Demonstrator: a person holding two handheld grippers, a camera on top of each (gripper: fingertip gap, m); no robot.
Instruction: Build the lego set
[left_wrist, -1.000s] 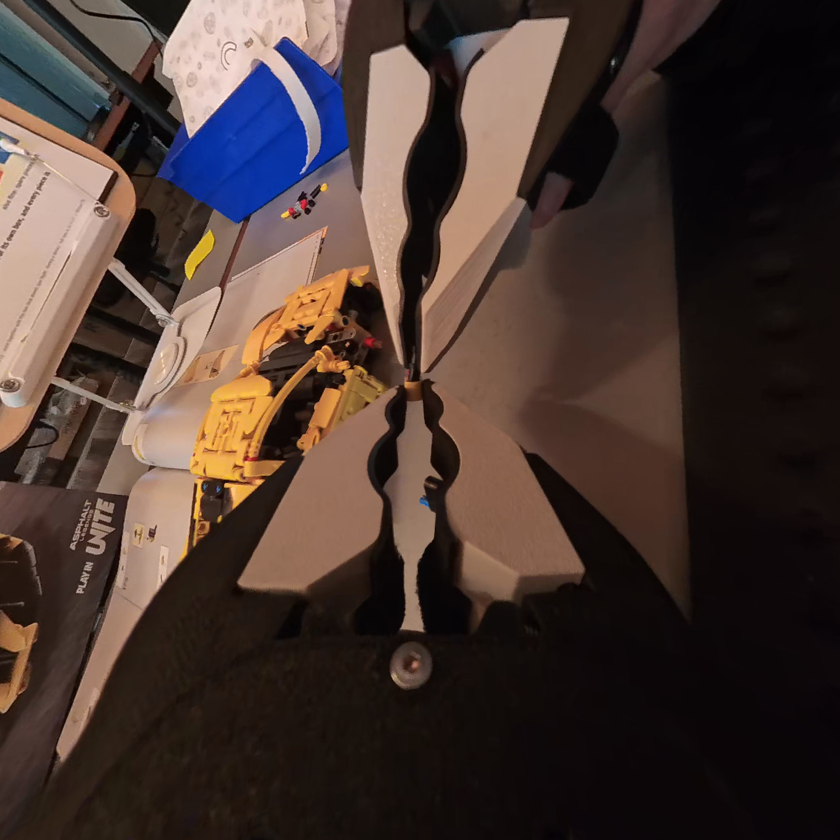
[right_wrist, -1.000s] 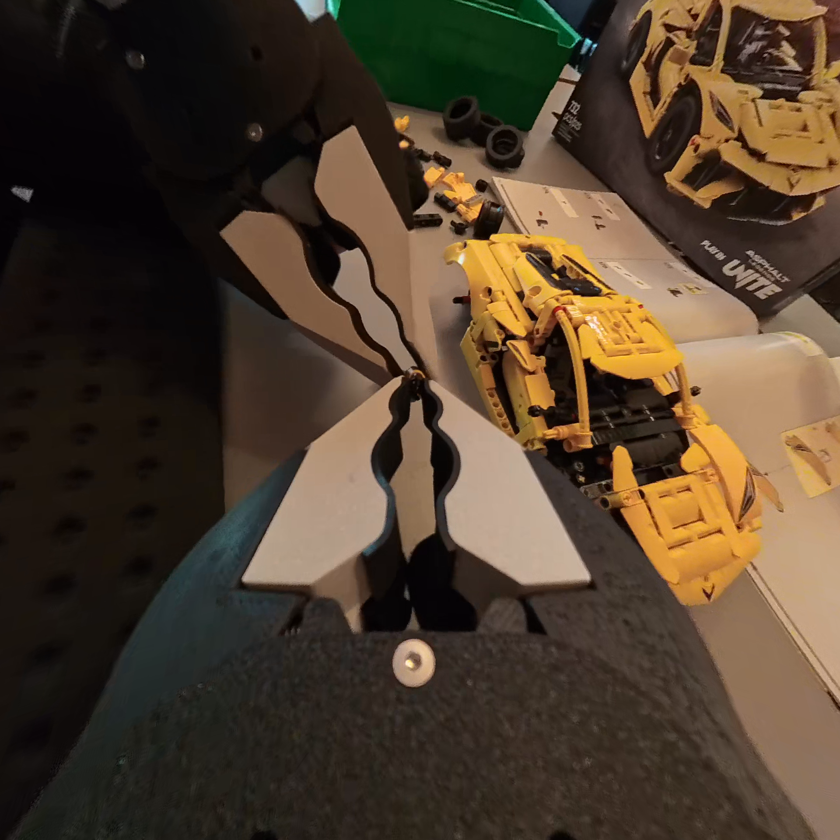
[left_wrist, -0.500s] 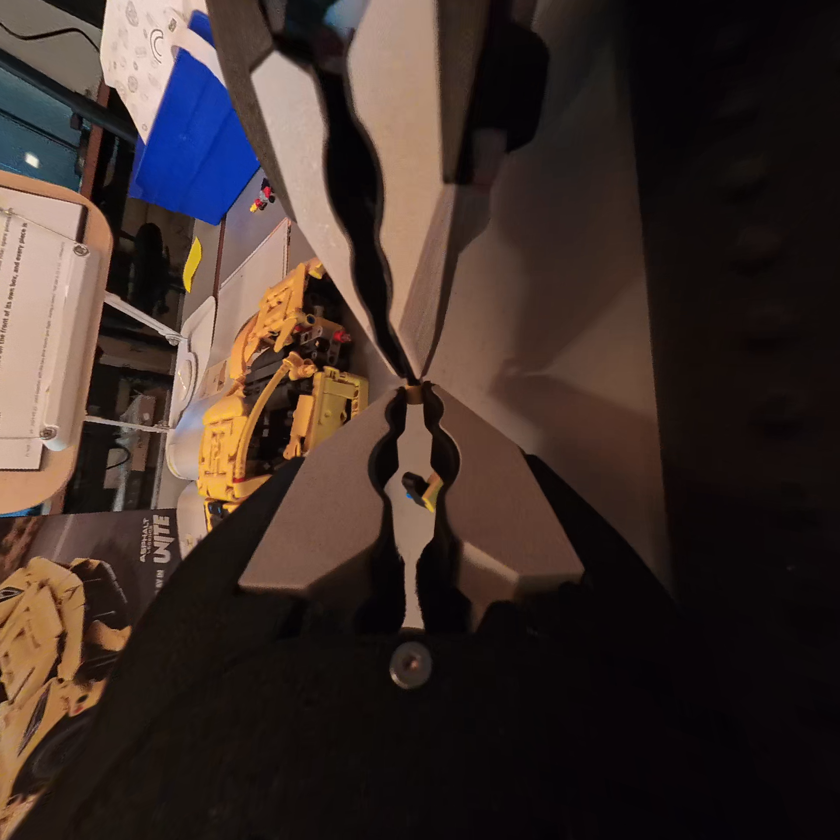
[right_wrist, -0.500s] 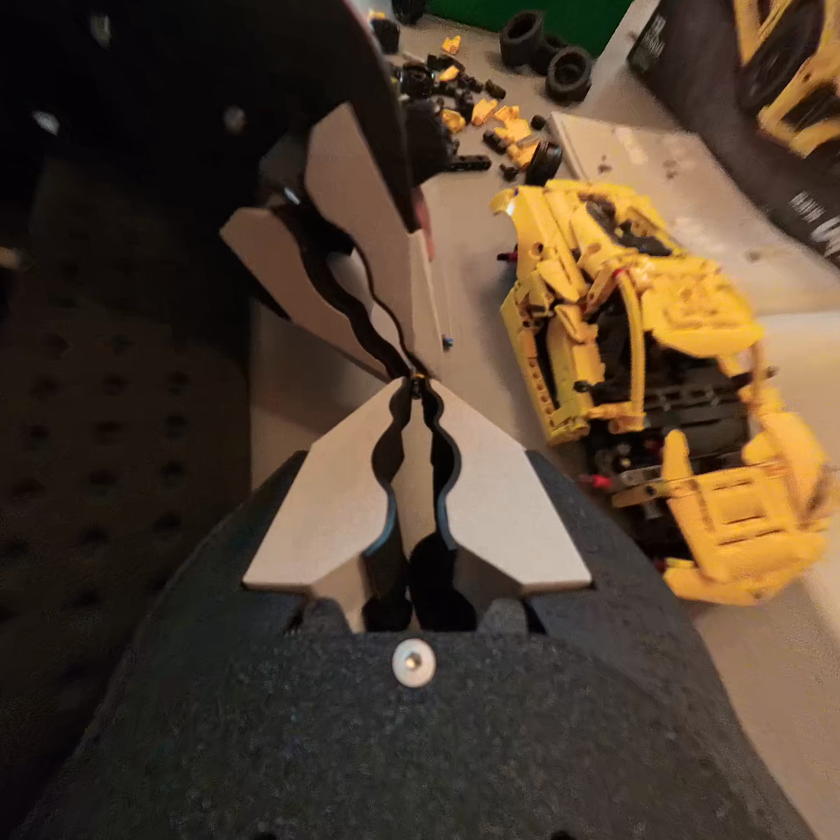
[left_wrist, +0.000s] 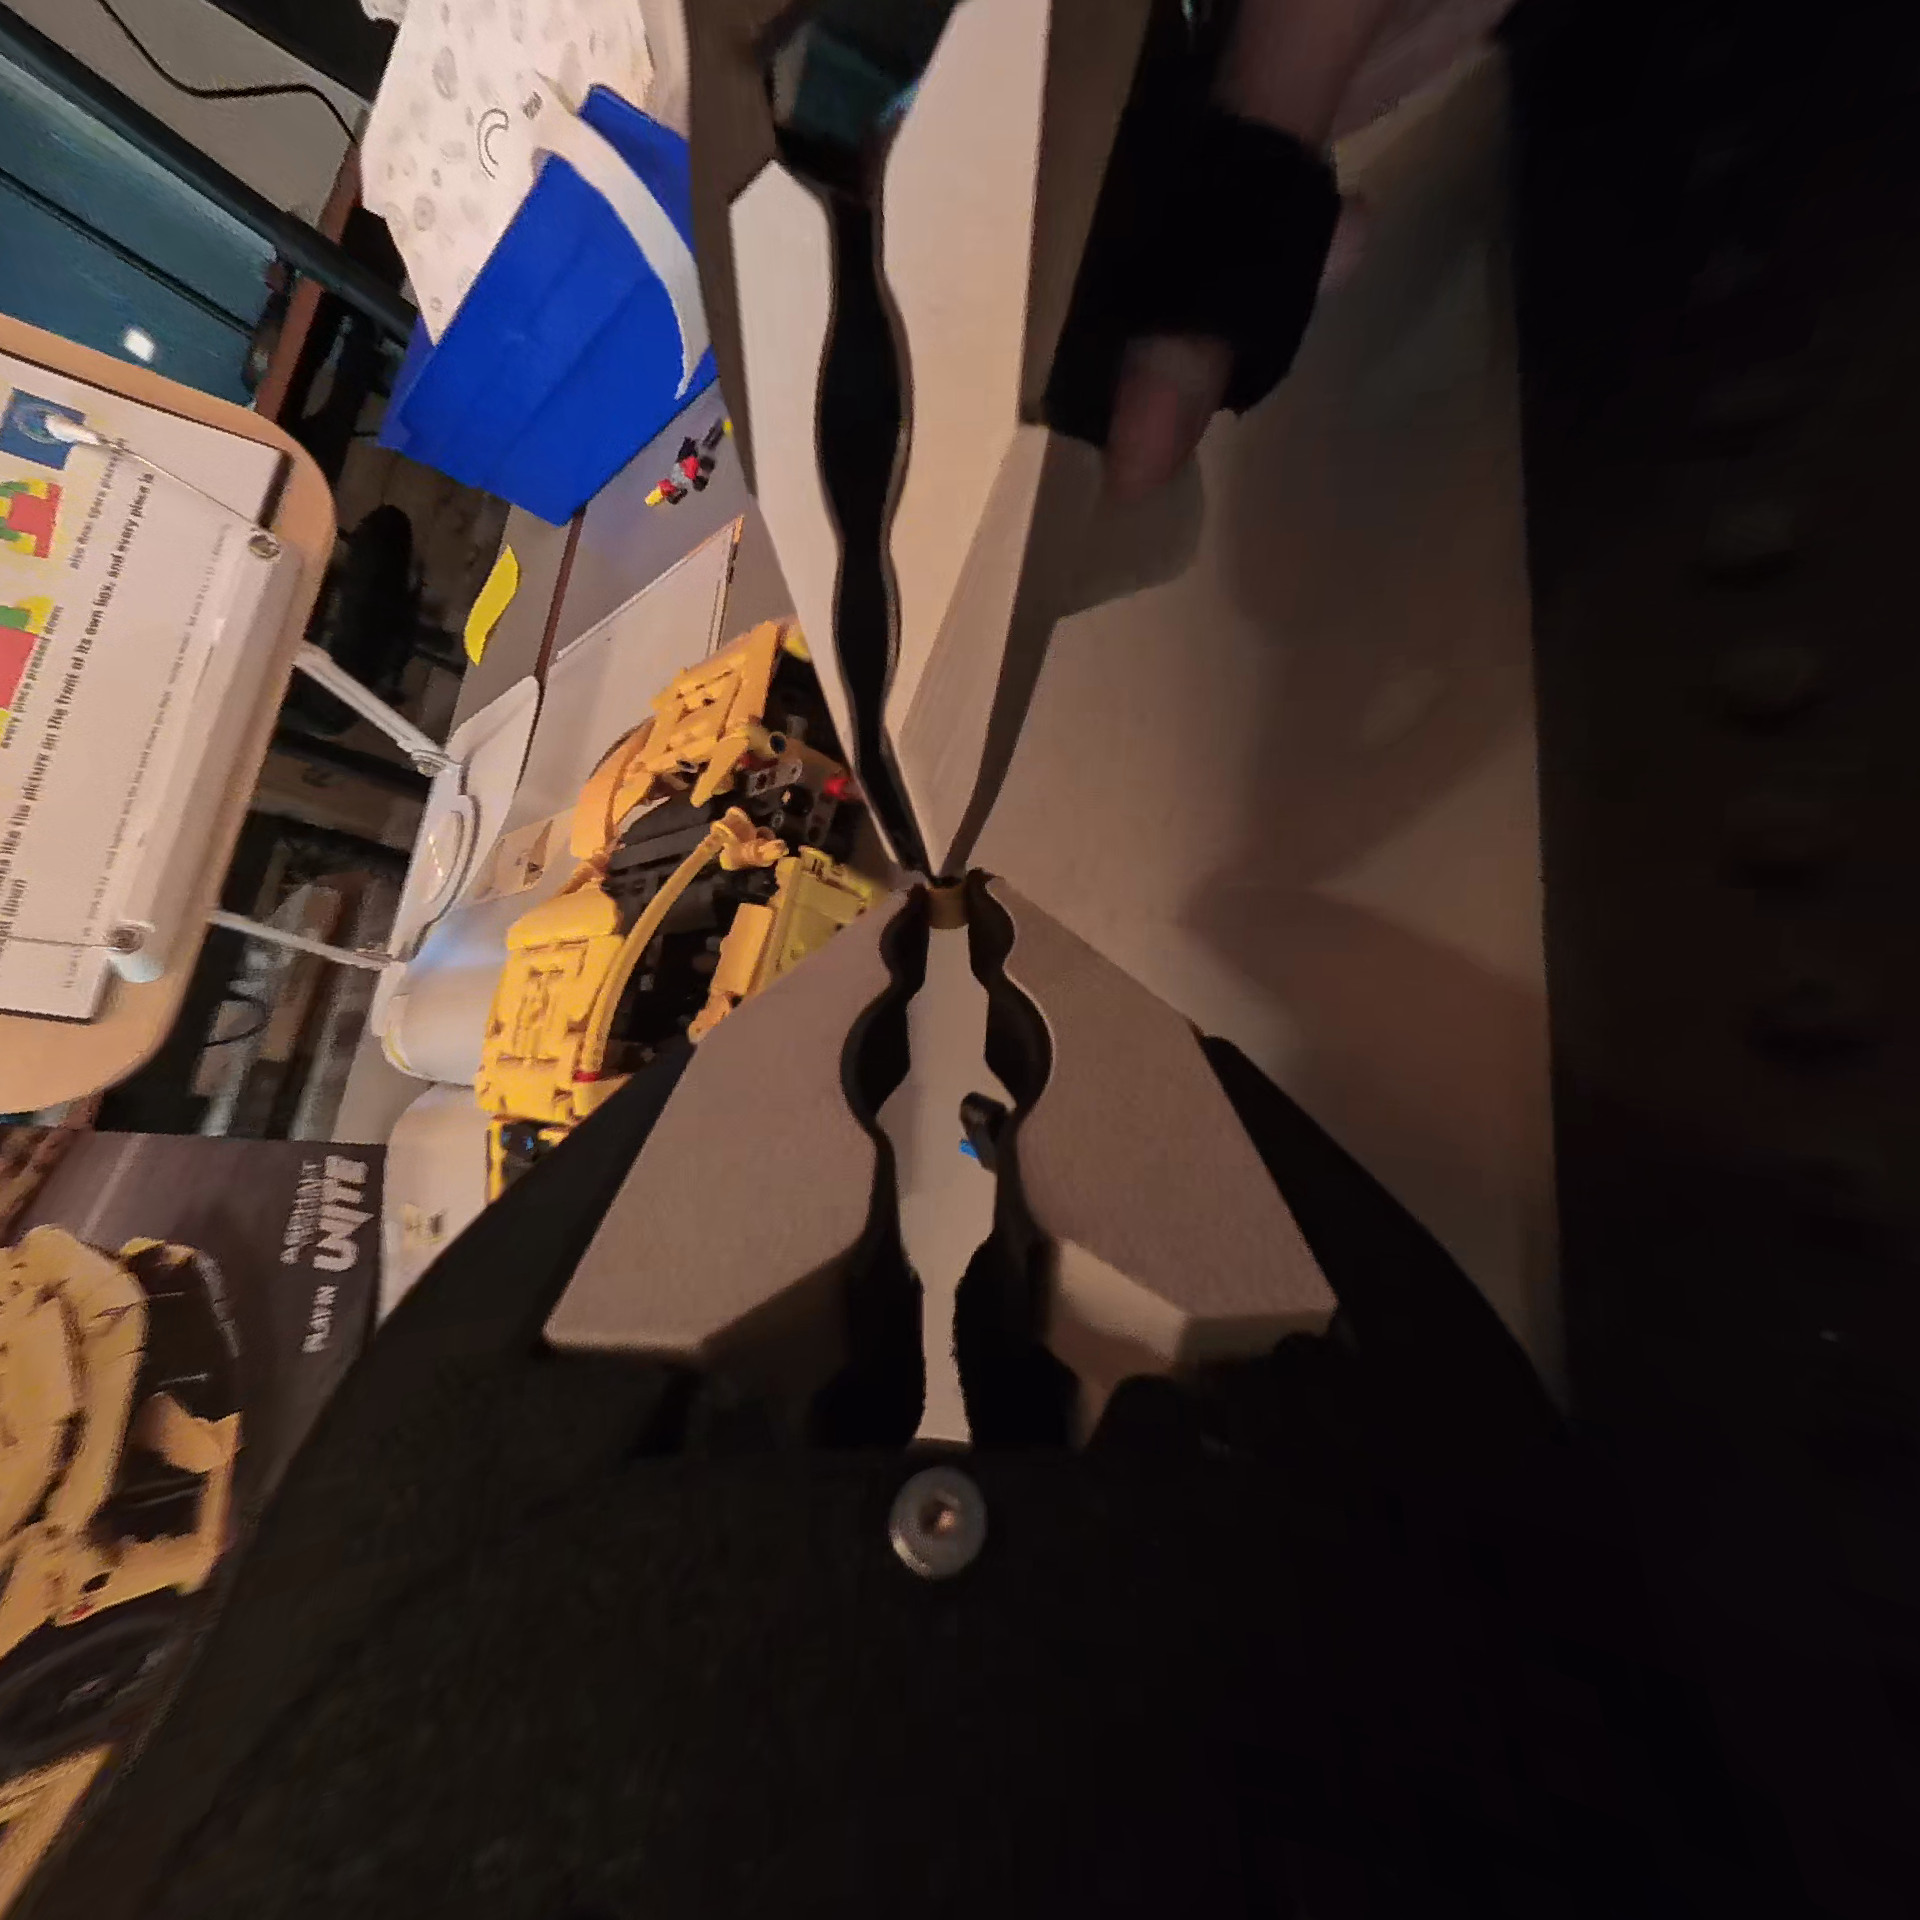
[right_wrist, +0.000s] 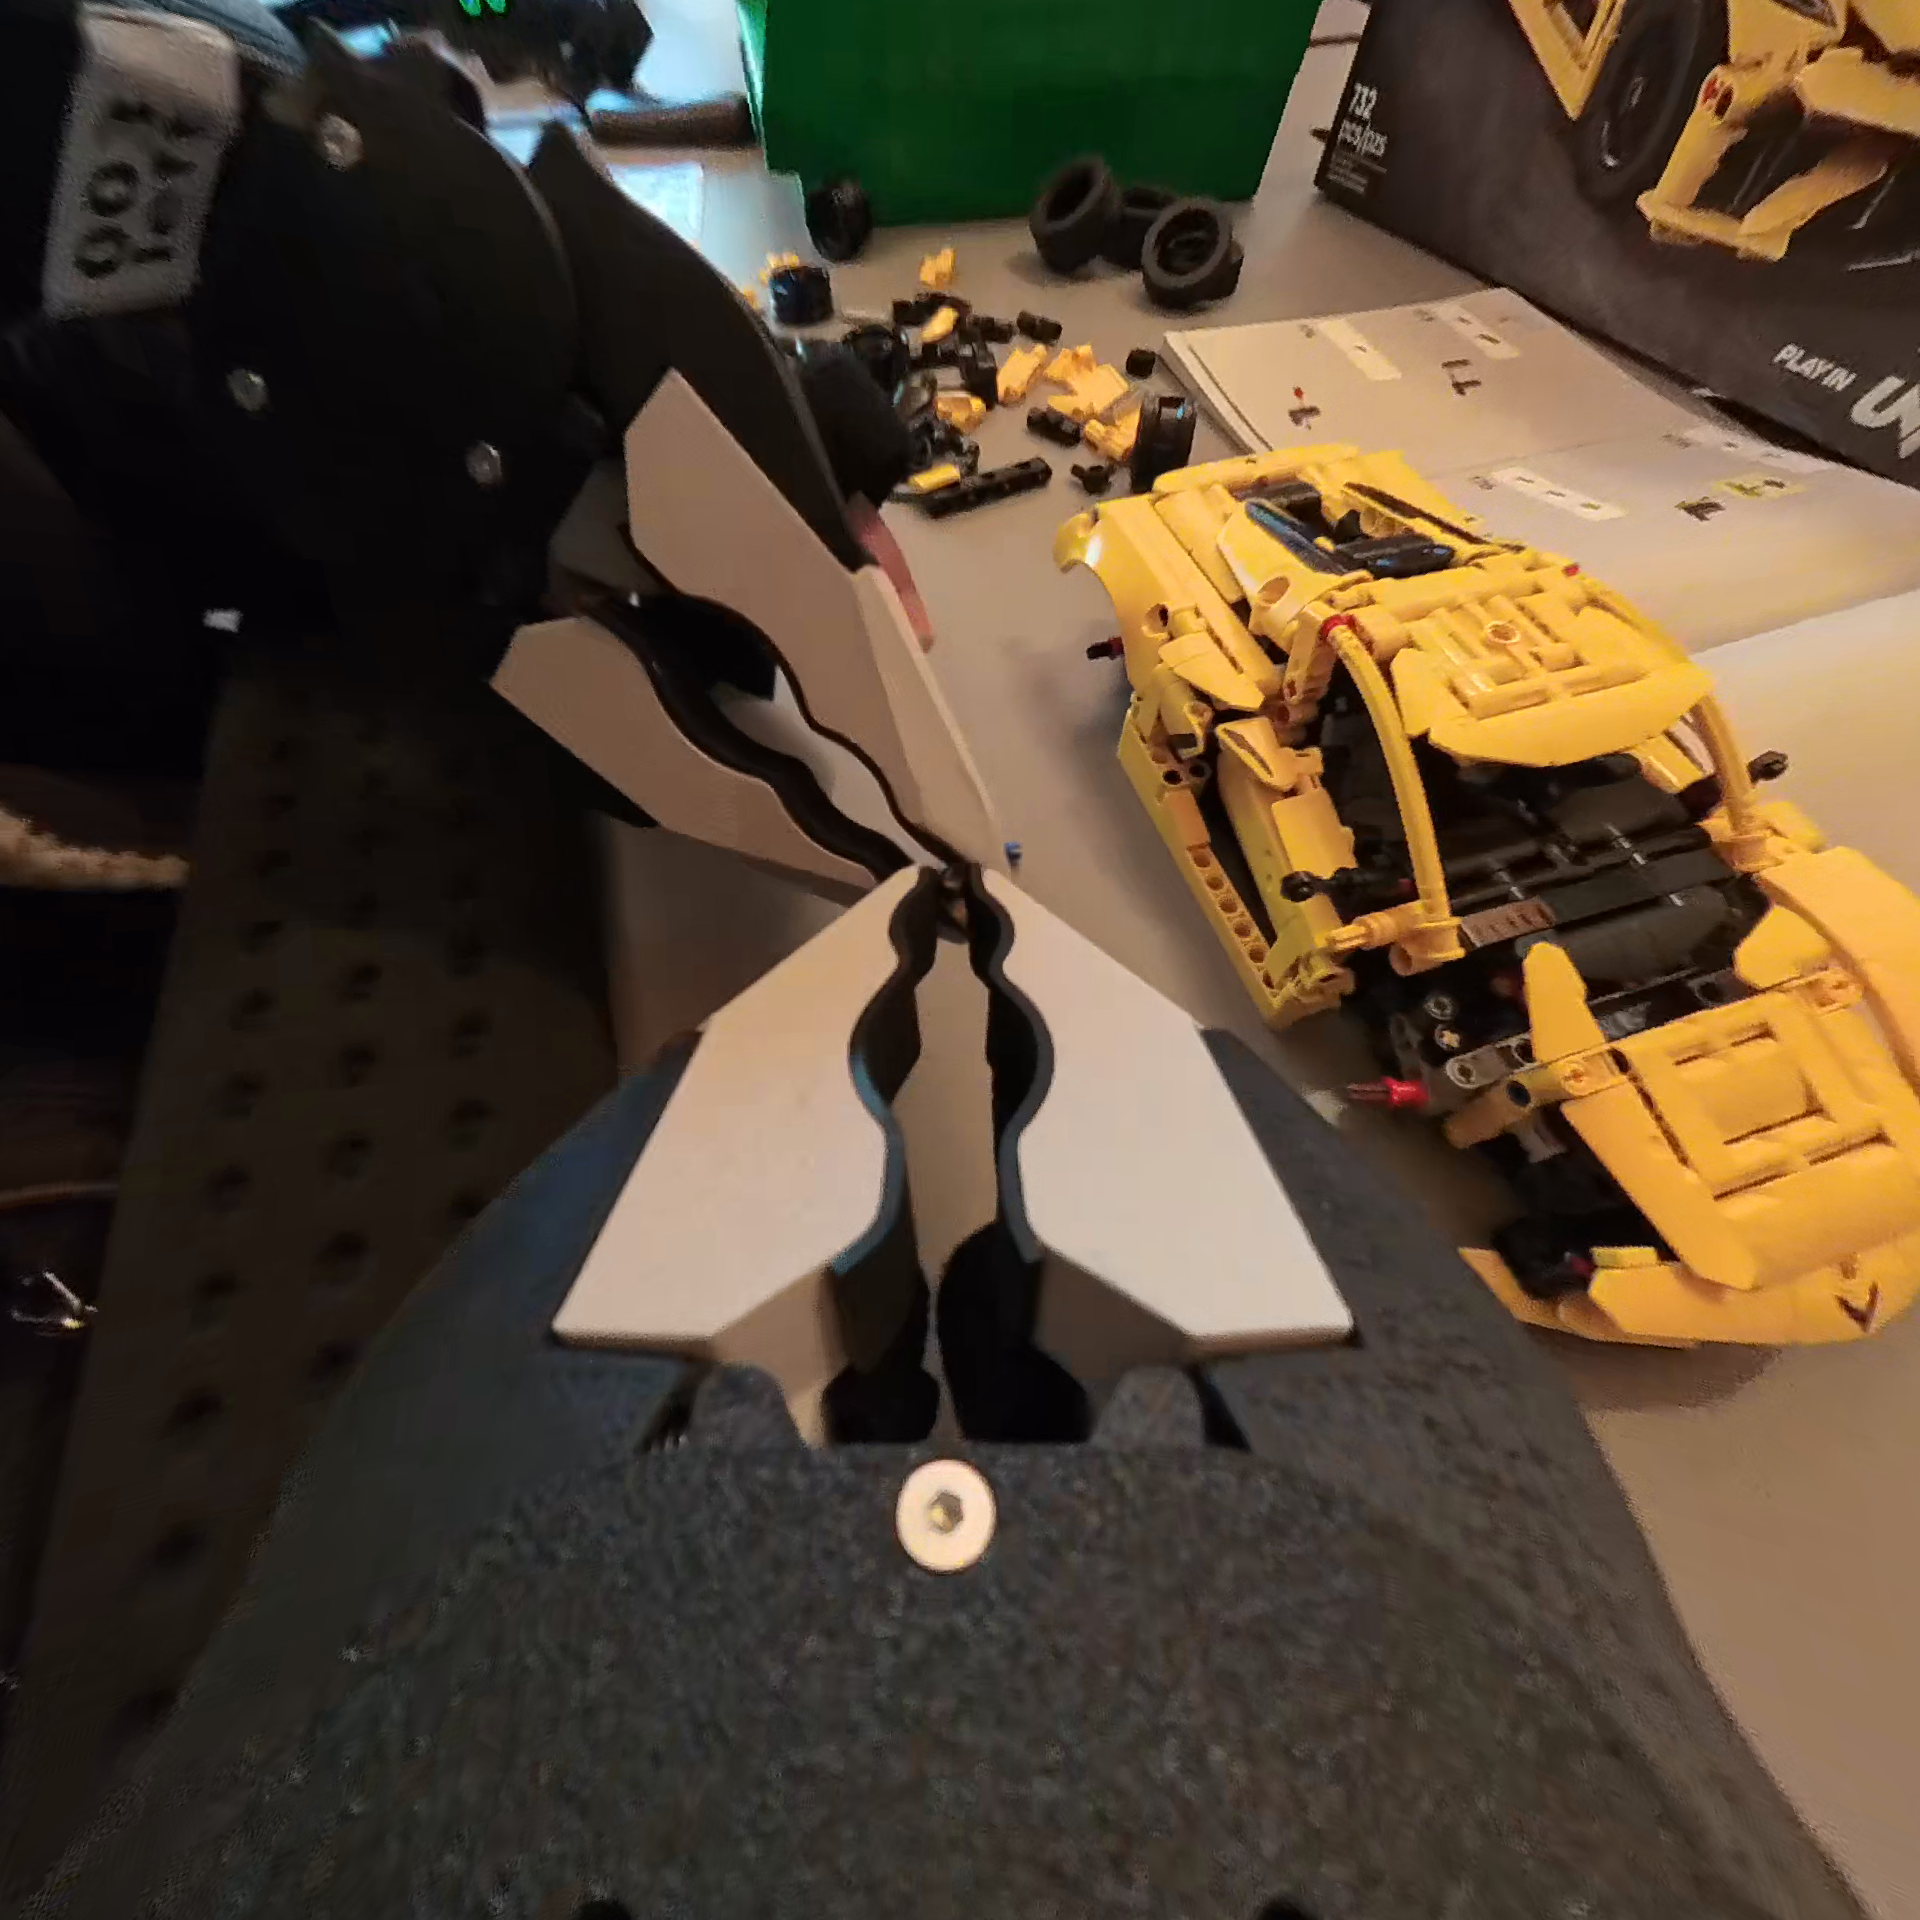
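A partly built yellow lego car lies on the grey table; it also shows in the left wrist view. My two grippers meet tip to tip above the table, left of the car. My left gripper is shut on a small tan lego piece. My right gripper is shut on a small dark piece at the same spot. The left gripper's fingers enter the right wrist view from the upper left. A small black and blue pin lies on the table under the tips.
Loose yellow and black pieces and tyres lie behind the car, before a green bin. An instruction booklet and the set's box are at the right. A blue bin stands at the far end. Left and right tips are no more than a few centimetres apart.
Both grippers have stayed shut and tip to tip. They swung together half a second ago and have tilted back, so the car and bins shifted in both views.
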